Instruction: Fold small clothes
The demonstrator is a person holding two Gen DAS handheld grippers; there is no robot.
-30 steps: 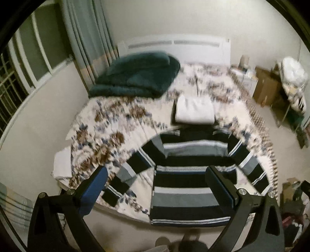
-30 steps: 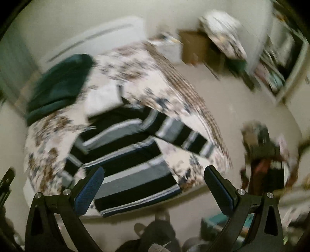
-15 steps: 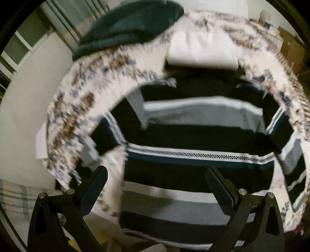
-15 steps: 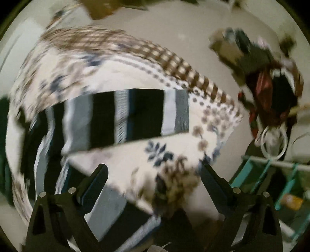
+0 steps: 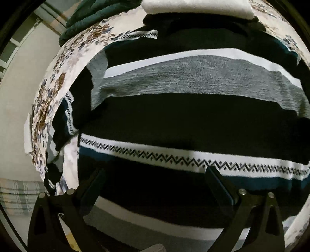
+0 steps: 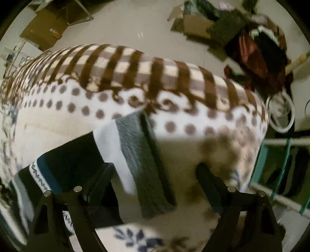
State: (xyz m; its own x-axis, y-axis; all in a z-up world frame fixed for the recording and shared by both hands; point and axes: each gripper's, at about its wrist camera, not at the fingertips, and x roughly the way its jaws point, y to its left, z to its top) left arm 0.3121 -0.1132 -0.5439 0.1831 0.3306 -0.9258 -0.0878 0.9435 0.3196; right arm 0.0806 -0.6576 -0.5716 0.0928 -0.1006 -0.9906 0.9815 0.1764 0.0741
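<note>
A striped sweater lies spread flat on the bed, filling most of the left wrist view. Its sleeve runs from the lower left of the right wrist view to a cuff at centre.

The left gripper hangs over the sweater's lower body with its jaws wide apart and nothing between them. The right gripper is over the cuff; its jaws have just been closing somewhat but stand well apart, the cuff between them and not pinched.

What could go wrong: if the right gripper bites too deep, it may catch the bedspread along with the cuff and drag both. A shallow bite on the thick knit could slip as the sleeve is carried across.

The bed's edge runs close along the right of that view, with clutter on the floor beyond, so open room lies inward over the sweater. A folded white cloth touches its collar at the top.
</note>
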